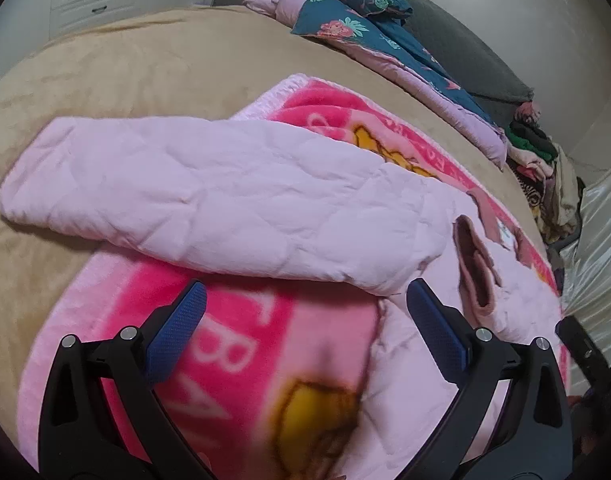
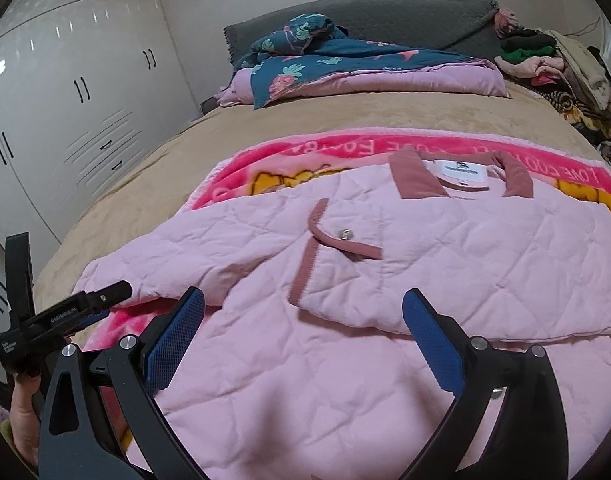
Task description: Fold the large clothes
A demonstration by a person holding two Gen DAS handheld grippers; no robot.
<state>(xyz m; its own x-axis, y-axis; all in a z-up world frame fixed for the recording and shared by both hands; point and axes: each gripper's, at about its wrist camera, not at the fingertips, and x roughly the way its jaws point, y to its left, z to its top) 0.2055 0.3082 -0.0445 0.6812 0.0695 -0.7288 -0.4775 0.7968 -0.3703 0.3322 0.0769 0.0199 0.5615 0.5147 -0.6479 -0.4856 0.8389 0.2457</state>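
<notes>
Both the left gripper (image 1: pixel 305 320) and right gripper (image 2: pixel 303 324) hover wide apart, holding nothing. The pink jacket (image 2: pixel 385 272) lies flat on the pink blanket (image 2: pixel 289 152) beyond. A deep pinch could snag blanket along with the sleeve (image 1: pixel 185 200), spoiling the fold.

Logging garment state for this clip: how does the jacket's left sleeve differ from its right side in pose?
The left sleeve lies stretched outward, its cuff end reaching off the pink blanket onto the tan bedspread. The right side is folded inward over the jacket's body, its dark pink trim facing up. Both are the same pale pink quilted fabric.
</notes>
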